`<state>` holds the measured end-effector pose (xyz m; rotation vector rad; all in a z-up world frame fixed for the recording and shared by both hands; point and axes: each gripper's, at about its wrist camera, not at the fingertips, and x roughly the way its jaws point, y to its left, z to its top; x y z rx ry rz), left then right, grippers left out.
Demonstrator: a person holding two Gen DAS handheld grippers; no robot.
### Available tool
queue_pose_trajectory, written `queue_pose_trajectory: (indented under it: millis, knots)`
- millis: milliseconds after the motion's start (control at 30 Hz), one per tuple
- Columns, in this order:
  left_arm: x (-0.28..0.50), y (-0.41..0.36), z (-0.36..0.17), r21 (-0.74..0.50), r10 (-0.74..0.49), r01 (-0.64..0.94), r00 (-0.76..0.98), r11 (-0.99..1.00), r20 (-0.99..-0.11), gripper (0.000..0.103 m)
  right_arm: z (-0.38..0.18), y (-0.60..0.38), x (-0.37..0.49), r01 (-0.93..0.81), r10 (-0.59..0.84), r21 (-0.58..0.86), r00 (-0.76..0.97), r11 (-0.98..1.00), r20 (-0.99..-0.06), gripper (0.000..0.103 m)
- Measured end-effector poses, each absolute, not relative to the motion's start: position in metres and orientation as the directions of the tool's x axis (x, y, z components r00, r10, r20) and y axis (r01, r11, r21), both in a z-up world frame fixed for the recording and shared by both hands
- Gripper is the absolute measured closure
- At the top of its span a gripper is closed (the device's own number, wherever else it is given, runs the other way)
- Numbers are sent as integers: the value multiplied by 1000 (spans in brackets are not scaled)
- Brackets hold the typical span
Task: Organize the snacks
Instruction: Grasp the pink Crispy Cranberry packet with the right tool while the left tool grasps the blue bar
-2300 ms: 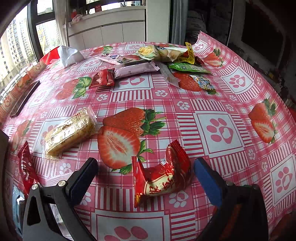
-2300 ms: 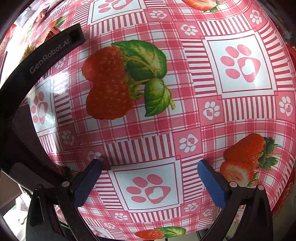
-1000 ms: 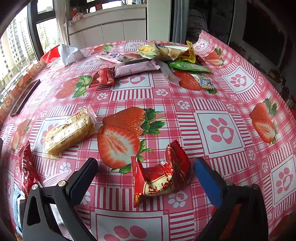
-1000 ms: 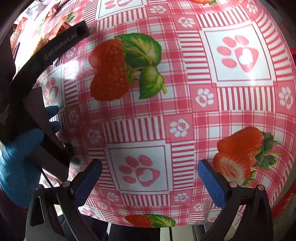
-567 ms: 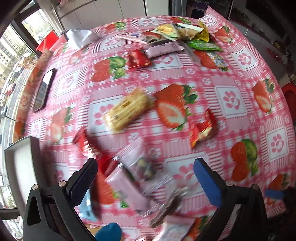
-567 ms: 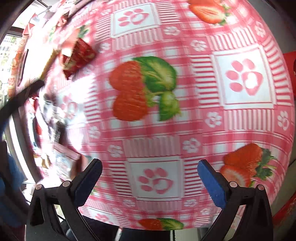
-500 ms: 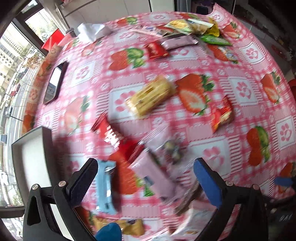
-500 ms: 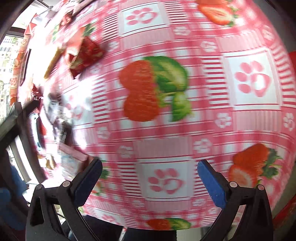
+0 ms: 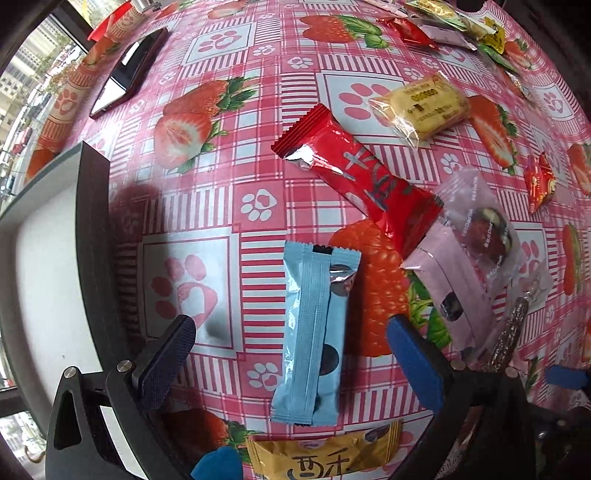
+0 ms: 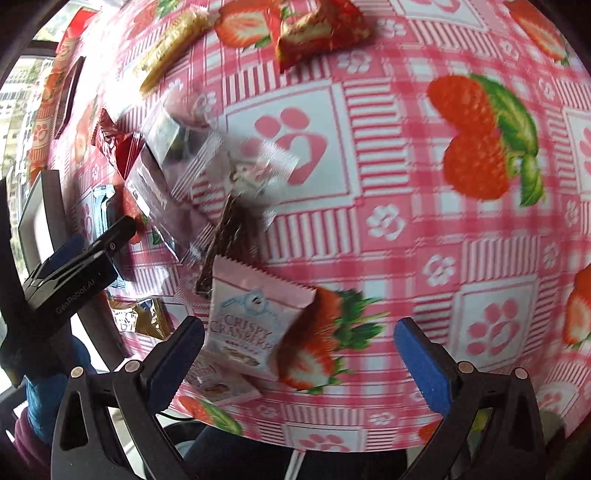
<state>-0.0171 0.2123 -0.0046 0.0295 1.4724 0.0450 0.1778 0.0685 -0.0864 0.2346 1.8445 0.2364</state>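
My left gripper [image 9: 291,358] is open above a light blue snack bar [image 9: 314,332], which lies between its fingers on the strawberry tablecloth [image 9: 229,48]. Beyond it lie a long red wrapper [image 9: 354,177], a pink wrapper [image 9: 450,291], a clear packet [image 9: 484,229], a yellow biscuit pack [image 9: 421,107] and a gold packet [image 9: 325,458] at the near edge. My right gripper [image 10: 299,358] is open and empty above a pink cranberry packet [image 10: 251,321]. The left gripper [image 10: 74,273] shows at the left of the right wrist view.
A grey tray with dark walls [image 9: 92,229] sits at the table's left edge. A phone [image 9: 129,70] lies at the far left. More snacks [image 9: 443,18] are piled at the far right. A small red packet [image 9: 539,181] lies to the right.
Both grippers have pulled back and swung toward the near left side of the table. The left one now hovers over the blue bar beside the tray; the right now faces the cranberry packet.
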Motion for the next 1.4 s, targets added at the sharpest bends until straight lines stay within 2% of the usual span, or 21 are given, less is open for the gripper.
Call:
queue_pose_trajectory:
  millis: [67, 300, 400, 467, 500, 567, 633, 733, 900, 1167, 1400]
  knots:
    - [-12, 228, -14, -17, -11, -61, 90, 998, -996, 0, -87, 80, 172, 66, 288, 281, -278, 957, -916, 0]
    - [15, 231, -34, 1, 2, -62, 16, 998, -1000, 0, -91, 117, 145, 99, 235, 215, -268, 971, -935, 2]
    - [32, 220, -27, 6, 6, -8, 26, 1000, -1000, 9, -92, 151, 124, 71, 165, 152, -250, 986, -954, 24]
    - [35, 211, -26, 8, 6, 33, 46, 999, -999, 25, -90, 163, 106, 31, 129, 126, -233, 992, -964, 52]
    - [34, 210, -25, 7, 4, 47, 54, 999, -999, 31, -80, 170, 95, 8, 120, 121, -225, 993, -967, 58]
    - [38, 202, -23, 15, 11, 75, 64, 997, -998, 58, -73, 177, 95, -6, 131, 136, -221, 991, -966, 60]
    - [44, 200, -24, 16, 9, 103, 67, 995, -998, 77, -56, 173, 103, 7, 151, 153, -211, 988, -966, 60]
    - [45, 195, -16, -57, -62, 95, 49, 994, -997, 77, -41, 165, 108, 44, 232, 228, -189, 973, -954, 60]
    - [46, 201, 7, -94, -103, 99, 86, 991, -991, 78, -11, 164, 109, 14, 270, 271, -163, 962, -949, 60]
    - [8, 205, 43, -80, -88, 59, 147, 995, -985, 77, 21, 170, 132, -56, 324, 335, -149, 940, -934, 60]
    - [-41, 229, 65, -63, -51, -65, 162, 996, -985, 77, 42, 182, 139, -234, 310, 338, -148, 912, -939, 60]
